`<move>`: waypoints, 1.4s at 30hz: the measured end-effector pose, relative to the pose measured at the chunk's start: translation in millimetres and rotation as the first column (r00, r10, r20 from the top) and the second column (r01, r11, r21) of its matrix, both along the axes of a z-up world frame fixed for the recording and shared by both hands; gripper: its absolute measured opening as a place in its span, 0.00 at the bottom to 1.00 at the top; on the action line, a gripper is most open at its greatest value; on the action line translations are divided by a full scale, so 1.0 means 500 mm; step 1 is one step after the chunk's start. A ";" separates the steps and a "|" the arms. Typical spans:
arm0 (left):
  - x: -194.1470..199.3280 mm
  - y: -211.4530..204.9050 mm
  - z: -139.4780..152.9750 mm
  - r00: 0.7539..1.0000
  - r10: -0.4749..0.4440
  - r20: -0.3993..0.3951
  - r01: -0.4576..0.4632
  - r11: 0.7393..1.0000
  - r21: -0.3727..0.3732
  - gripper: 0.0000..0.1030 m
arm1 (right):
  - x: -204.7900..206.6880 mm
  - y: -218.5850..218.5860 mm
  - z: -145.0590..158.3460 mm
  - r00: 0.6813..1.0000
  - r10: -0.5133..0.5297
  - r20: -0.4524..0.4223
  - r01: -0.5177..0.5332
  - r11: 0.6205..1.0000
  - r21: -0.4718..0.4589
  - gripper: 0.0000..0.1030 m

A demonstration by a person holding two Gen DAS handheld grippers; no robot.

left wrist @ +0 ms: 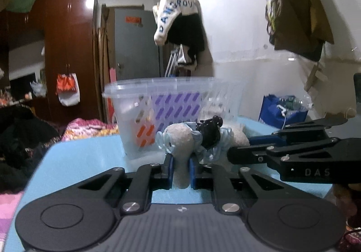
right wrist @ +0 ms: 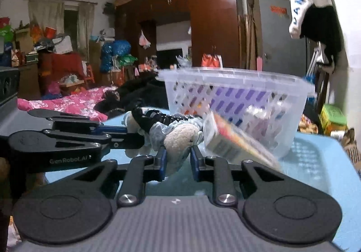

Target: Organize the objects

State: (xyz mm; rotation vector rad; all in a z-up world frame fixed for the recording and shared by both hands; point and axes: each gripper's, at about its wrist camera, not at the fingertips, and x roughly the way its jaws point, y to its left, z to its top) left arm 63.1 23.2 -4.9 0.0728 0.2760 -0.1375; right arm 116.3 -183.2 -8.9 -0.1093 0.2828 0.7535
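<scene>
A white plush toy with pale blue ruffles and a black hair clip on it is held between both grippers above the light blue table. My left gripper is shut on one end of the toy. My right gripper is shut on the other end; it also shows in the left wrist view, coming in from the right. A clear plastic basket with purple and orange items inside stands just behind the toy. A tilted colourful box leans against the basket.
A bed with a pink floral cover and dark clothes lies to the left of the table. A blue bag stands by the white wall behind the table. Clothes hang on the wall. A wardrobe stands at the back.
</scene>
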 end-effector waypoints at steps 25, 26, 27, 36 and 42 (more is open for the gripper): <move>0.179 0.012 0.245 0.990 0.045 0.133 -0.050 0.998 0.036 0.16 | 0.202 0.062 0.233 0.991 0.046 0.123 -0.047 0.999 0.004 0.24; 0.200 0.014 0.245 0.991 0.049 0.124 -0.054 0.998 0.040 0.16 | 0.223 0.068 0.231 0.992 0.037 0.117 -0.038 0.999 0.003 0.24; 0.220 0.016 0.244 0.993 0.055 0.109 -0.061 0.997 0.049 0.16 | 0.243 0.074 0.229 0.994 0.035 0.104 -0.035 0.999 0.001 0.24; 0.292 0.033 0.185 0.992 0.111 0.060 -0.115 0.990 0.080 0.16 | 0.291 0.123 0.161 0.996 0.014 0.092 -0.007 0.997 -0.075 0.24; 0.314 0.044 0.166 0.989 0.138 0.049 -0.141 0.987 0.076 0.17 | 0.277 0.110 0.153 0.997 0.014 0.081 -0.007 0.996 -0.086 0.24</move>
